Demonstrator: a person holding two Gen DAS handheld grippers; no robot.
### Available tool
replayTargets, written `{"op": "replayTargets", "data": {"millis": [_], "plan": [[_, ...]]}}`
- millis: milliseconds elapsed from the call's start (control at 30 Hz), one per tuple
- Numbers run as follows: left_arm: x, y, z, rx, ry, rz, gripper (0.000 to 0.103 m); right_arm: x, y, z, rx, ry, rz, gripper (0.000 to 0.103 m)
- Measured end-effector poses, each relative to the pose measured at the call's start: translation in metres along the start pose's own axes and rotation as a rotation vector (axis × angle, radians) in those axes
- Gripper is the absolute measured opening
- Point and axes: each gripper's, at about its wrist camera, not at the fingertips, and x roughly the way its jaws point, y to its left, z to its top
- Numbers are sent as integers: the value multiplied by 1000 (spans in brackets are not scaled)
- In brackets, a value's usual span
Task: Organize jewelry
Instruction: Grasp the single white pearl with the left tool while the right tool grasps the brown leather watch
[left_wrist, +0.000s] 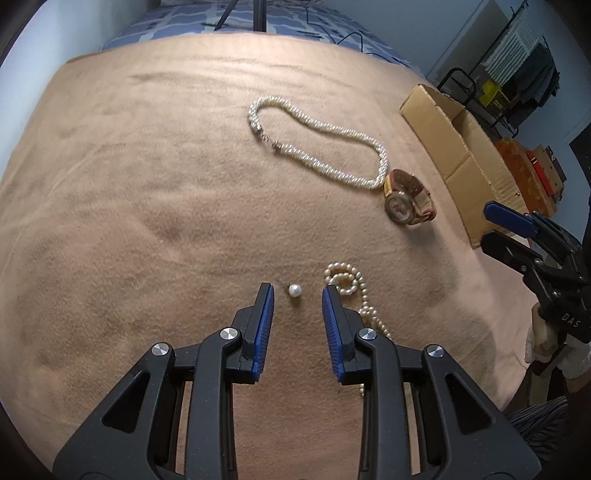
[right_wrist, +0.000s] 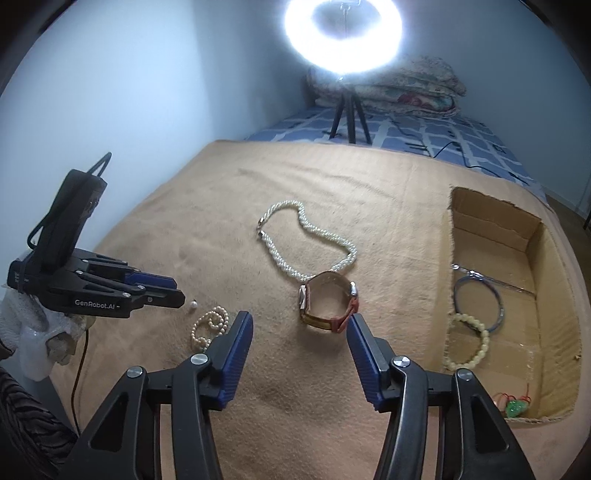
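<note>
Walls: plain pale blue-grey painted walls (right_wrist: 147, 92) are closing in the room.
Light: a round white ring lamp (right_wrist: 343, 35) on a black tripod (right_wrist: 349, 118) is glaring brightly.
Bed: a blue-and-grey checked sheet (right_wrist: 424, 133) is showing beyond a tan fleece blanket (right_wrist: 221, 206) that is covering the bed.
Bedding: folded floral quilts (right_wrist: 413, 88) are lying stacked by the far wall.
Right side: a black metal rack (left_wrist: 517, 74) is standing beside the bed.
</note>
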Motion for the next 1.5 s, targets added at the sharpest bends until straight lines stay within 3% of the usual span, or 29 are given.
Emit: {"op": "replayTargets", "data": {"millis": [133, 200, 367, 767, 1100, 1367, 1500], "plan": [[8, 2, -6, 13, 27, 2, 26, 14, 2, -1, -6, 27, 3, 49], [13, 2, -9, 18, 43, 2, 19, 21, 2, -1, -7, 38, 6, 46], [17, 4, -10, 9, 48, -1, 19, 33, 1, 1, -2, 52, 7, 41], [23, 3, -3, 11, 40, 1, 18, 59, -4, 11, 19, 59, 11, 39], [26, -4, -5, 81, 24, 53, 9, 78, -7, 7, 14, 97, -5, 35], [24, -6, -8, 110, 10, 75, 6, 83, -4, 4, -12, 122, -10, 16], [22, -7, -9, 109, 5, 78, 6, 80, 1, 5, -26, 118, -12, 11]]}}
